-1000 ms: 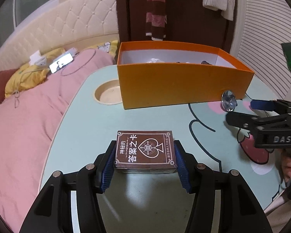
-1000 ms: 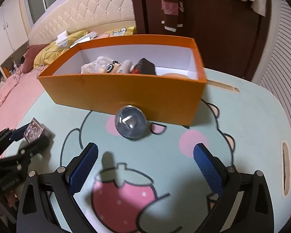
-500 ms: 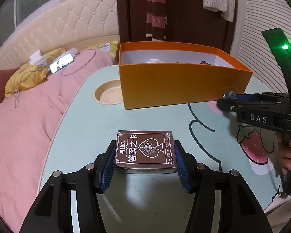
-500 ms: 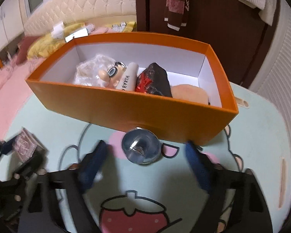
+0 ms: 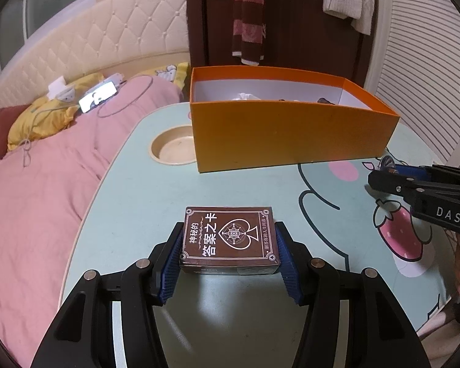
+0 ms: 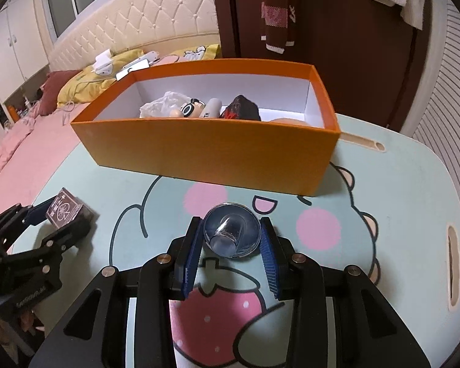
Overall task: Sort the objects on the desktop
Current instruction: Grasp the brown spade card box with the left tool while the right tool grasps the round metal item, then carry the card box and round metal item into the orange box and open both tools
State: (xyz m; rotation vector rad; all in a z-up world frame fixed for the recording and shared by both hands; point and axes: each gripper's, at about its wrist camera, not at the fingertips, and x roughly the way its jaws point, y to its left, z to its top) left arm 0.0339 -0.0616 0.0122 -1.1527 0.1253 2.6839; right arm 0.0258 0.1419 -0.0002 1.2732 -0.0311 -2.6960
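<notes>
Orange box [image 6: 217, 156], white inside. Brown card deck [image 5: 228, 239] w/ white spade motif. Mint table [image 6: 398, 184]: pink cheeks, red strawberry print. Blue gripper pads [image 6: 266, 257]. Silvery glass knob [image 6: 231, 234].

Black plastic left tongs [image 5: 228, 256], right tongs [image 6: 230, 245]: ribbed blue pads [image 5: 170, 263], silver screw heads, white "DAS" lettering on side.

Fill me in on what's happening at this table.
A person is sorting desktop items into the orange box with two handheld grippers. The left gripper is clamped on a brown card deck box. The right gripper has just been closing around a small shiny glass object in front of the box. Both items sit on the table.
</notes>
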